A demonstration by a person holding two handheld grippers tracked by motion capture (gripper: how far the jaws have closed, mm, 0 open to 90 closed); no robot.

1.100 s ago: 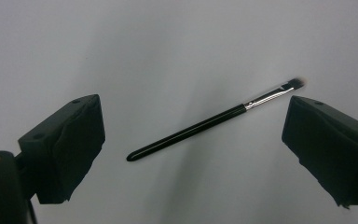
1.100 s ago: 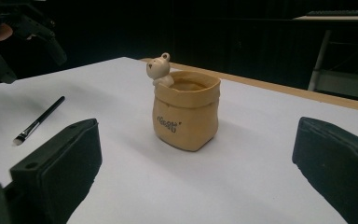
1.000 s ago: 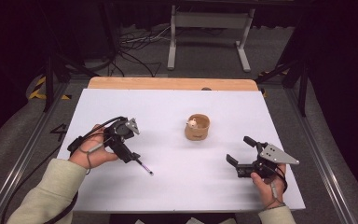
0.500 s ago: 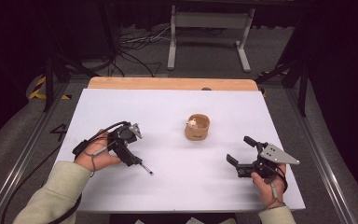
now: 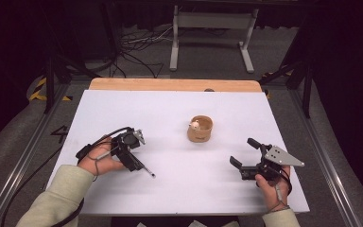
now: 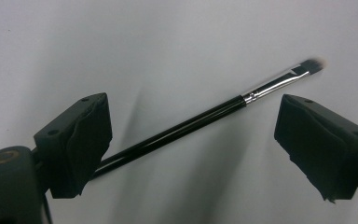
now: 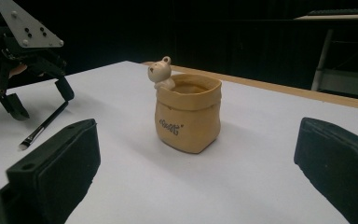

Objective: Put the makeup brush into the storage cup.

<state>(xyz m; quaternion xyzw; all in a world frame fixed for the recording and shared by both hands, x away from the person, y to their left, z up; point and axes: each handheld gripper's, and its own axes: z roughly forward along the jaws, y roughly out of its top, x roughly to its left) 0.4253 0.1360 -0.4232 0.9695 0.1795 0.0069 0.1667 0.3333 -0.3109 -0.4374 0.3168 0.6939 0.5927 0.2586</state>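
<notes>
Fingers (image 6: 81,140) wide around brush (image 6: 191,126); pot (image 7: 189,114) lettering illegible

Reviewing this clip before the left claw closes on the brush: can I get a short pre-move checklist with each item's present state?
1. Brush lies between the left claw's jaws: ok, the handle runs across the gap.
2. Left claw's pads clear of the brush: cannot tell; the jaws have just been closing a little, still wide, and the handle passes close under one pad.
3. Brush flat on the table: ok.
4. Bear pot upright and apart from the brush: ok.
5. Right claw open and away from the pot: ok, with nothing between its jaws.
6. Bristle tip free of the jaws: ok, it points past them.
</notes>
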